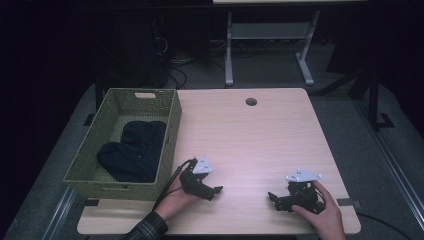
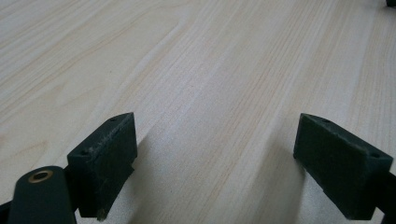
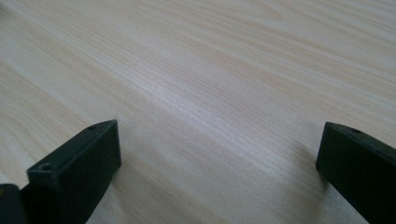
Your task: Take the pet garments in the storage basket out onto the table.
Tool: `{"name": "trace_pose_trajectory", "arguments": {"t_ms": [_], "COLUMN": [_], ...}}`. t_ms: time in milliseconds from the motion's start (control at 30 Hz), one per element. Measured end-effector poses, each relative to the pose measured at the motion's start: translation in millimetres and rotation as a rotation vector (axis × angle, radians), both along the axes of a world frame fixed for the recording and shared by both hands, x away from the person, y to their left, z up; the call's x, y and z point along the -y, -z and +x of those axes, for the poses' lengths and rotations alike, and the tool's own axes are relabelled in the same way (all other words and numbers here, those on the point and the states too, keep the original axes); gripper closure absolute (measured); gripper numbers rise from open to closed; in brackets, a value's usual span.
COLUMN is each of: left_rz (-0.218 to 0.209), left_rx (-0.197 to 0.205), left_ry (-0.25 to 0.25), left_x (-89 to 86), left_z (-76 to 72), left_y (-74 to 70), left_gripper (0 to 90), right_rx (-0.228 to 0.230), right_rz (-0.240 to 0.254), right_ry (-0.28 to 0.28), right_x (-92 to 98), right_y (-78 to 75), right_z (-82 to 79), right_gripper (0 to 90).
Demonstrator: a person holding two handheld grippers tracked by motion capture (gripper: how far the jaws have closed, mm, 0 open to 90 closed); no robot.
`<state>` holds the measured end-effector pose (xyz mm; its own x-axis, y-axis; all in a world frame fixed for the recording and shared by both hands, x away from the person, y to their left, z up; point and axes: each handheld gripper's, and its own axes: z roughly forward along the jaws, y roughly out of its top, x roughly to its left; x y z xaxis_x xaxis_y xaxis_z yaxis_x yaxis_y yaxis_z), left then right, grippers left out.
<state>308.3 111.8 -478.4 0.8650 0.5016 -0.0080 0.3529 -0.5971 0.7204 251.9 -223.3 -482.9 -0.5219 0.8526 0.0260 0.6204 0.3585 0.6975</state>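
My left gripper point(image 1: 214, 191) rests low on the light wooden table point(image 1: 250, 135) near its front edge, just right of the basket, held by a hand in a plaid sleeve. Its jaws stand wide apart over bare wood in the left gripper view point(image 2: 217, 154), with nothing between them. My right gripper point(image 1: 275, 199) sits at the front right of the table, pointing left toward the other one. In the right gripper view point(image 3: 219, 163) its jaws are also spread wide over bare wood.
A green woven basket point(image 1: 170, 130) stands at the table's left edge, holding dark folded cloth point(image 1: 132, 150). A round cable hole point(image 1: 251, 101) is at the table's far side. Beyond it stand desk legs point(image 1: 229, 50) and cables on the floor.
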Motion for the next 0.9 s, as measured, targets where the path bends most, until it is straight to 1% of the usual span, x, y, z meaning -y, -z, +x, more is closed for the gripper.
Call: {"name": "trace_pose_trajectory", "arguments": {"t_ms": [400, 533, 733, 833, 900], "left_rz": [0.001, 0.007, 0.027, 0.013, 0.011], "left_rx": [-0.001, -0.002, -0.012, -0.021, -0.017], "left_ry": [0.004, 0.005, 0.001, -0.006, -0.008], "left_x": [-0.5, -1.1, -3.0, -4.5, -4.4], "left_z": [0.5, 2.1, 3.9, 4.7, 4.4], "left_y": [-0.3, -0.8, -3.2, -4.0, -4.7], "left_gripper": [12.8, 12.8, 12.9, 13.0, 13.1], "right_rx": [-0.004, -0.001, -0.003, -0.005, -0.005], "right_rz": [0.002, 0.001, 0.002, 0.003, 0.004], "right_ry": [-0.012, -0.021, -0.02, -0.019, -0.02], "right_x": [-0.6, -0.7, -1.0, -1.2, -1.2], "right_y": [-0.2, -0.1, -0.1, -0.2, -0.2], "right_z": [-0.1, 0.7, 0.6, 0.6, 0.6], "right_gripper": [0.0, 0.0, 0.0, 0.0, 0.0]}}
